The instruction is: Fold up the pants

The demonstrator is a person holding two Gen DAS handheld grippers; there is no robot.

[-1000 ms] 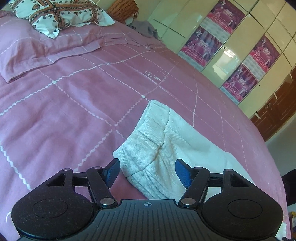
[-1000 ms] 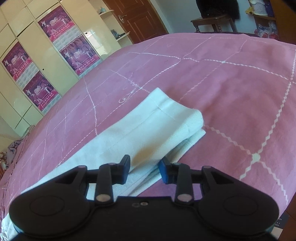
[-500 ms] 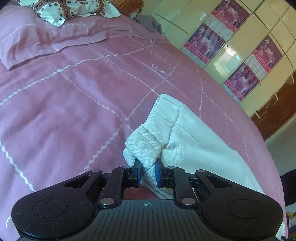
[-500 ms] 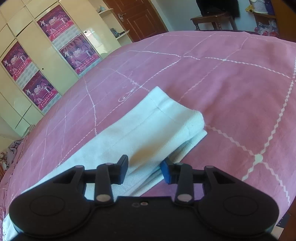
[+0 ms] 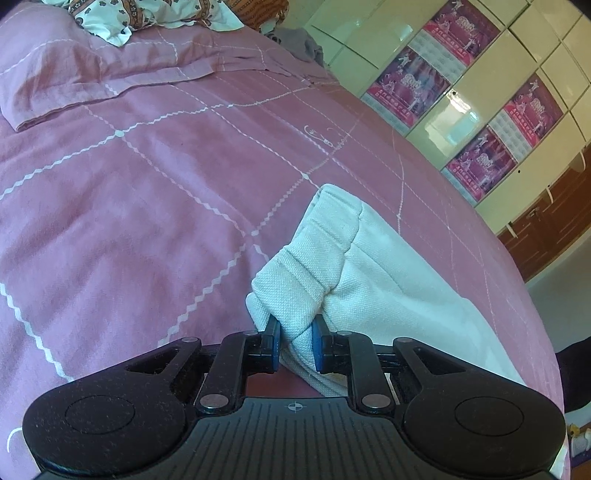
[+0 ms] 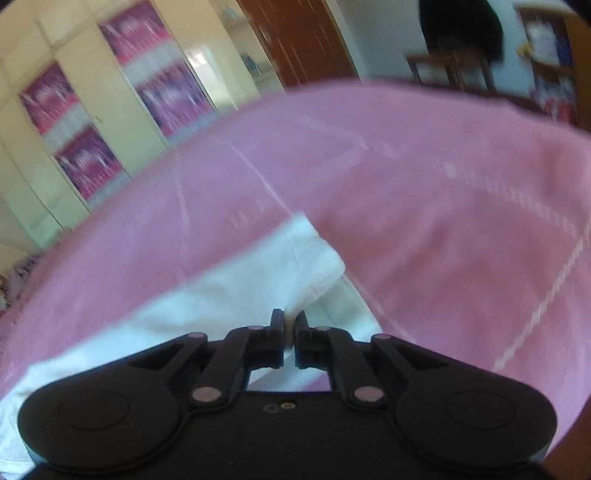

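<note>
On the bed point(image 5: 147, 206), under a pink cover crossed by white zigzag lines, the white pants point(image 5: 388, 273) lie toward the side that faces the cupboard wall, stretched roughly along that edge. In the left wrist view a pink pillow point(image 5: 74, 81) sits at the far left corner of the bed with a patterned white and brown cloth point(image 5: 140, 14) bunched behind it, and a grey garment point(image 5: 295, 40) lies at the far edge near the cupboards. The left gripper point(image 5: 294, 345) is pinched tight on the gathered waistband end of the pants: both blue pads press a thick bunch of the ribbed fabric, which puckers and rises slightly off the cover, while the rest of the garment runs away to the right and out past the gripper body. Cream cupboard doors point(image 5: 454, 107) with magenta posters point(image 5: 461, 33) stand beyond the bed's right edge. The right wrist view is smeared by motion blur. There the right gripper point(image 6: 290, 332) has its fingers brought almost together on the hem end of a pant leg point(image 6: 236, 295), with a thin fold of white cloth between the tips; the folded corner of the leg lifts just ahead of them. The same cupboards show at the left, a brown door point(image 6: 295, 37) at the top centre, and a wooden table point(image 6: 450, 70) past the bed's far edge at the right.
</note>
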